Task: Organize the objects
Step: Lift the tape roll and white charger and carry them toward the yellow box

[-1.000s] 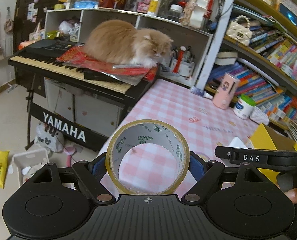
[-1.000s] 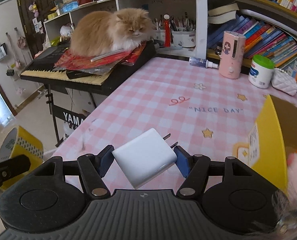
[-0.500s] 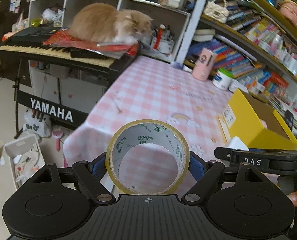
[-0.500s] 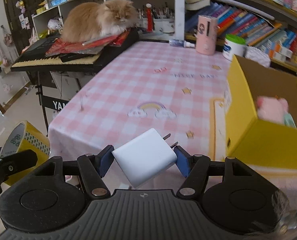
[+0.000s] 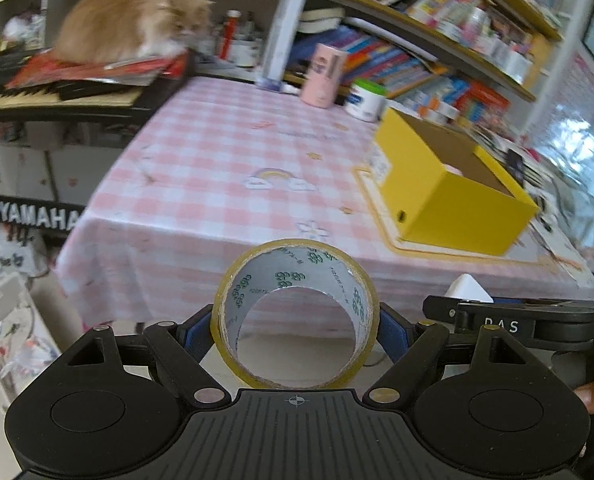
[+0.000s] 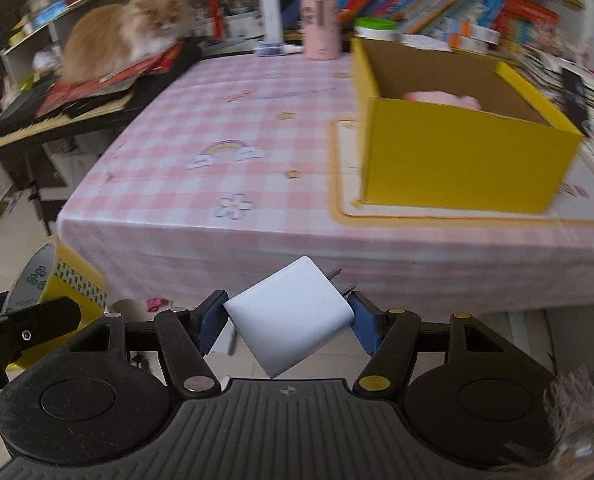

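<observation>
Left jaws clamp tape roll (image 5: pixel 295 314) upright; right jaws pinch white charger (image 6: pixel 291 316), tilted.

Both my wrist feeds are bright with soft, even daylight and I see no hard shadows on the pink checked tablecloth (image 5: pixel 217 152). In the left view, glare washes out the right edge around the window (image 5: pixel 581 136). Motion blur smears nearly everything beyond the gripper bodies: the bookshelves (image 6: pixel 457 12) across the top, the cat (image 6: pixel 125 36) at upper left and the yellow box (image 6: pixel 465 160) edges all run soft. The tape roll (image 5: pixel 295 312) and white charger (image 6: pixel 293 316) near the bottom stay sharp. Fisheye bending curves the table edge and frame corners.
</observation>
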The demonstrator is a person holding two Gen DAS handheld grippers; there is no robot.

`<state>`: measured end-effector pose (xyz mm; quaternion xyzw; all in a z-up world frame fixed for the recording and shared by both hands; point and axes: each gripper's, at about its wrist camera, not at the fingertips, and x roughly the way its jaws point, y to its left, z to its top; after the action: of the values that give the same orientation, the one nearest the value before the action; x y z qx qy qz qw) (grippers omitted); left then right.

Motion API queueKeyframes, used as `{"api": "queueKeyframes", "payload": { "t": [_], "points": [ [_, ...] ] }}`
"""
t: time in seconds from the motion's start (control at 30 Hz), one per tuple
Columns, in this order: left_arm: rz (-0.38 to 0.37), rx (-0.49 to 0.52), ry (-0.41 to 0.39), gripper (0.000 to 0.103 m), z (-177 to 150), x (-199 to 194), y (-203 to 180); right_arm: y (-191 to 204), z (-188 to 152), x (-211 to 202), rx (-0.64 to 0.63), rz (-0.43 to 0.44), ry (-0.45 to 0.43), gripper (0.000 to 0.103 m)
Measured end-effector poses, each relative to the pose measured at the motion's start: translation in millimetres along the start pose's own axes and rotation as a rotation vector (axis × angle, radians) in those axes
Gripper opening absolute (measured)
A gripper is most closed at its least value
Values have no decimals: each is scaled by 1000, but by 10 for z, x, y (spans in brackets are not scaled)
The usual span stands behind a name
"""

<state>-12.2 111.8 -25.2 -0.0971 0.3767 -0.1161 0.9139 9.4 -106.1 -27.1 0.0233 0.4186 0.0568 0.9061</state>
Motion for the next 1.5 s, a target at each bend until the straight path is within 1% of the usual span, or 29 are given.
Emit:
{"api": "queueKeyframes", "payload": {
  "t": [0.27,0.57,0.8,1.17,1.33,1.5],
  "points": [
    [-88,75,18,83,5,99,-284,-268,-144,-185,73,-83,-2,63],
    [-138,120,26,83,40,183,-537,-515,-221,-313,128,-131,-5,63],
    [-153,159,19,83,113,243,-733,-698,-186,-360,154,-148,-20,63],
    [-172,210,16,83,224,443,-1066,-1027,-91,-350,192,-161,-41,63],
    [-164,238,-19,83,309,496,-1234,-1198,-45,-298,206,-157,-41,63],
    [-159,258,-65,83,493,547,-1430,-1373,108,-247,204,-137,-57,63]
  ]
}}
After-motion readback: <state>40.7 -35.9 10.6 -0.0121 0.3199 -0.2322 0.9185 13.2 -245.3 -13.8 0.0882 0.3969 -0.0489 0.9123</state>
